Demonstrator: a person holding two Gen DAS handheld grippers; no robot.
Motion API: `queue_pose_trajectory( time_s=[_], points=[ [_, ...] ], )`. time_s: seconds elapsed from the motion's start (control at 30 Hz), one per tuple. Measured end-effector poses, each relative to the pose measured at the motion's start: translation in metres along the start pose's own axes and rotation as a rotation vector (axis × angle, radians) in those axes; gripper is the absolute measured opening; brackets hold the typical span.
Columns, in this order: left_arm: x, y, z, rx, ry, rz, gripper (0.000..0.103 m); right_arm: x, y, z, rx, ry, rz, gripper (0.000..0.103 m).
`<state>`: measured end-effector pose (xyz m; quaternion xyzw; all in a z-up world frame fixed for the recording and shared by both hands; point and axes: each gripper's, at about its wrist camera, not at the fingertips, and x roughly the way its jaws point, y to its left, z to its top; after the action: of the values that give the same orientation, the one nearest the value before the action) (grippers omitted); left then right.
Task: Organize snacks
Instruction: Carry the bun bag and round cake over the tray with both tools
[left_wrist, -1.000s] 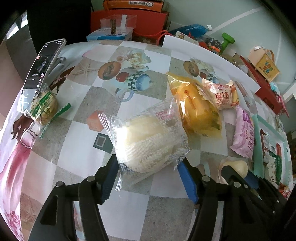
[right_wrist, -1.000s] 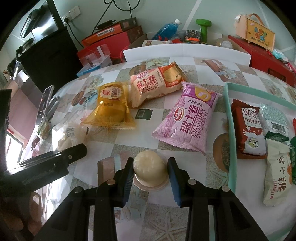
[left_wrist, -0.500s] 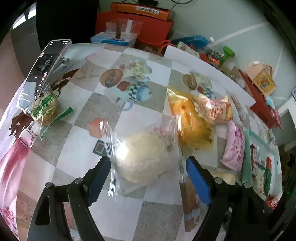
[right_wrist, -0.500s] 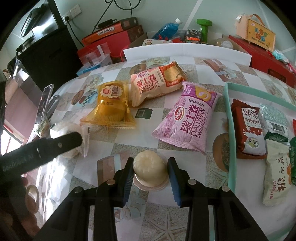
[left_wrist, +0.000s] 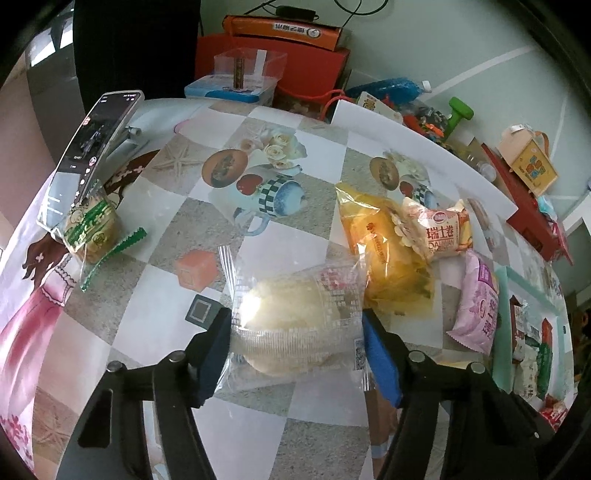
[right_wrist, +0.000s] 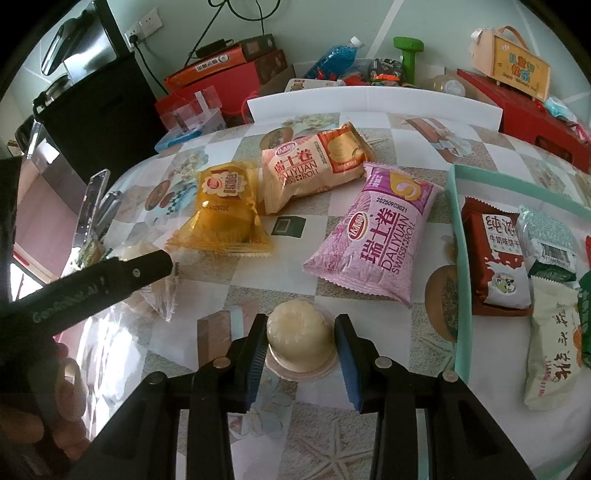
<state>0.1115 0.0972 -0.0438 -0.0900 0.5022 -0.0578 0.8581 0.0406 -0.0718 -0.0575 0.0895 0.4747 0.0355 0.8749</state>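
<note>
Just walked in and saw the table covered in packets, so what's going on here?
A person is sorting snacks with a handheld gripper in each hand. The left gripper is closing its jaws around a clear-wrapped pale cake on the table. The right gripper is shut on a small round cream-coloured cake. A yellow packet, a peach Swiss roll and a pink Swiss roll lie loose, while several packets already sit in the green tray.

A: Centre of the frame?
B: A pink Swiss roll pack (right_wrist: 373, 240) with white lettering — a translucent yellow bag (right_wrist: 225, 214) to its left.
A: Right edge?
B: A mint-green tray (right_wrist: 460, 266). The tablecloth (right_wrist: 402, 147) — grey-and-white checks.
</note>
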Motion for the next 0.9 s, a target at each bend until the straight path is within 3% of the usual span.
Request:
queue_pose_trajectory(
  time_s=[0.27, 0.9],
  points=[
    [-0.008, 0.002, 0.001, -0.005, -0.015, -0.014, 0.065, -0.014, 0.002, 0.002, 0.001, -0.039, 0.027, 0.039],
    [-0.067, -0.027, 0.009, 0.037, -0.158, -0.077, 0.065, -0.050, -0.006, 0.010, 0.023, -0.131, 0.049, 0.039]
  ],
)
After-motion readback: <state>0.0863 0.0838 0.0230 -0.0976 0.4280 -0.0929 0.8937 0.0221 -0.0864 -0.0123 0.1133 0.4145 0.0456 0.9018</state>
